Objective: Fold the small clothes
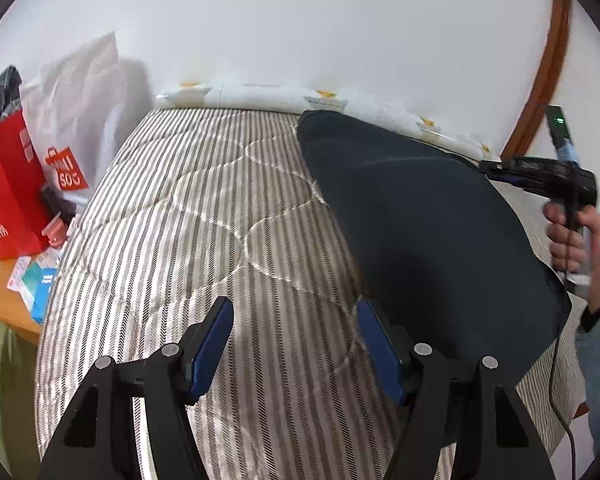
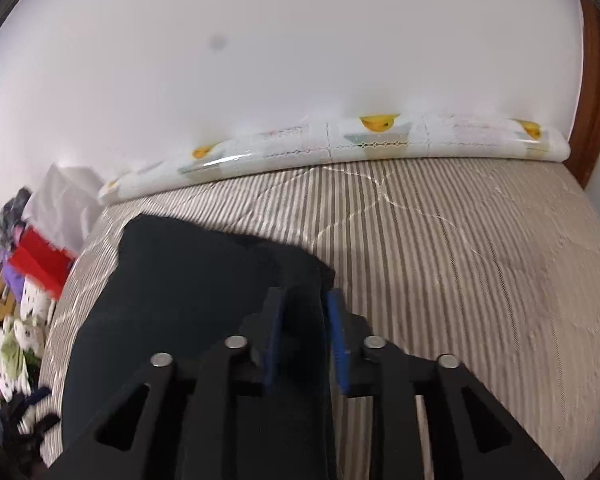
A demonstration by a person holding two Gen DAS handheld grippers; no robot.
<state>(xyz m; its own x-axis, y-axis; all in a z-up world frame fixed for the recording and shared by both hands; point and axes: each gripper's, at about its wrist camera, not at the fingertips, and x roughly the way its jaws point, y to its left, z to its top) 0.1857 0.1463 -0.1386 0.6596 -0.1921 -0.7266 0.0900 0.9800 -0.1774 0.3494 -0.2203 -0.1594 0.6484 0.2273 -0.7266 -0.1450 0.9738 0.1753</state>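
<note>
A dark navy garment [image 1: 424, 220] lies spread over the right side of a striped quilted bed [image 1: 204, 220]. My left gripper [image 1: 294, 332] is open and empty, just above the bedcover, its right pad at the garment's left edge. My right gripper [image 2: 304, 320] is shut on a bunched fold of the same dark garment [image 2: 204, 280], with cloth between the blue pads [image 2: 336, 332]. In the left wrist view the right gripper [image 1: 496, 168] holds the garment's far right edge, a hand on its handle.
A white patterned roll [image 2: 340, 148] lies along the wall at the bed's far end. Red and white shopping bags [image 1: 8, 184] and small boxes stand left of the bed. A pile of clothes [image 2: 16, 328] lies at the left. A wooden door frame [image 1: 548, 64] is at the right.
</note>
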